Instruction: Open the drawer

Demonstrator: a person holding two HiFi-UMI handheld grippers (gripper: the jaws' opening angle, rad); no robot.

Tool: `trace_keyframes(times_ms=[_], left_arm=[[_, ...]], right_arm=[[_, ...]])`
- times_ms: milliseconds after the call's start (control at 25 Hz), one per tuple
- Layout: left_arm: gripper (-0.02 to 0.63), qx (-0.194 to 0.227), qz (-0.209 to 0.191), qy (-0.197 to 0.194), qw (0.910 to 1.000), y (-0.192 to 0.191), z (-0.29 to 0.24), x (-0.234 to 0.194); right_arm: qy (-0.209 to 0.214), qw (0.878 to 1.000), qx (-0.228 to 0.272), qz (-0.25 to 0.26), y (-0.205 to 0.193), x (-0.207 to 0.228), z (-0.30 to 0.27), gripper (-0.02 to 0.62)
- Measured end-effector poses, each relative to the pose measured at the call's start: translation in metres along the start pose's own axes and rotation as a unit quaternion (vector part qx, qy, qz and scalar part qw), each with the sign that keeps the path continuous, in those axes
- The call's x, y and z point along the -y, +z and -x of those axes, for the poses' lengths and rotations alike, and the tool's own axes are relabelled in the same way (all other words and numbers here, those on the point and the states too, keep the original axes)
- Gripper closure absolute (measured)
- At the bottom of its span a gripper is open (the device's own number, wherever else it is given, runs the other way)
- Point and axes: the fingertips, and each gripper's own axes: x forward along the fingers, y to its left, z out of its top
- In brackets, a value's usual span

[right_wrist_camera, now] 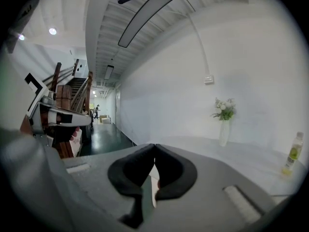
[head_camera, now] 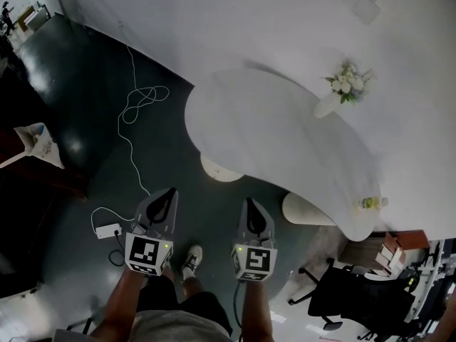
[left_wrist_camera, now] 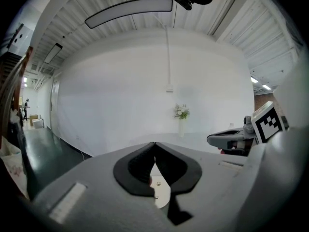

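No drawer shows in any view. In the head view both grippers are held side by side above the dark floor, just short of the white curved table (head_camera: 271, 134). My left gripper (head_camera: 169, 192) points toward the table; its black pads meet at the tips with nothing between them (left_wrist_camera: 154, 144). My right gripper (head_camera: 250, 202) is parallel to it, its jaws likewise shut and empty (right_wrist_camera: 154, 145). Each gripper sees the other at the side of its view.
A vase of white flowers (head_camera: 345, 84) and a small bottle (head_camera: 370, 203) stand on the table. Two round pedestals (head_camera: 221, 168) hold it up. A white cable (head_camera: 139, 102) and adapter (head_camera: 107, 230) lie on the floor. A black office chair (head_camera: 356, 298) is at lower right.
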Motion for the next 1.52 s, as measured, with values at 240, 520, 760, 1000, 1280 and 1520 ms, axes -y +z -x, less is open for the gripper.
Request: trace_keyframes(times_ms=[240,520,760,1000,1280,1520], left_arm=[[0.595,-0.006,0.006,-0.001,1.0000,-0.024,-0.021,-0.012],[0.595,-0.019,0.015,-0.014,0.9996,-0.058,-0.046,-0.023],[0.595,-0.025,0.009,-0.029,0.9992,-0.094,-0.064,-0.033],[0.595,-0.052,0.010,-0.046,0.9975,-0.147,-0.080,-0.034],[0.595,-0.064,0.013,-0.062,0.9959,-0.206,-0.096,-0.032],[0.595,-0.071,0.009,-0.065,0.9953,-0.262,-0.106,-0.038]], right_arm=[[0.007,1.000,-0.013,-0.002,-0.023,-0.006,-0.026,0.592],[0.006,1.000,-0.024,-0.007,-0.055,-0.017,-0.050,0.592],[-0.005,0.999,-0.031,-0.012,-0.092,-0.025,-0.075,0.592],[-0.013,0.999,-0.037,-0.016,-0.136,-0.027,-0.096,0.592],[-0.014,0.999,-0.048,-0.008,-0.194,-0.036,-0.112,0.592],[-0.016,0.998,-0.064,-0.020,-0.250,-0.047,-0.122,0.592]])
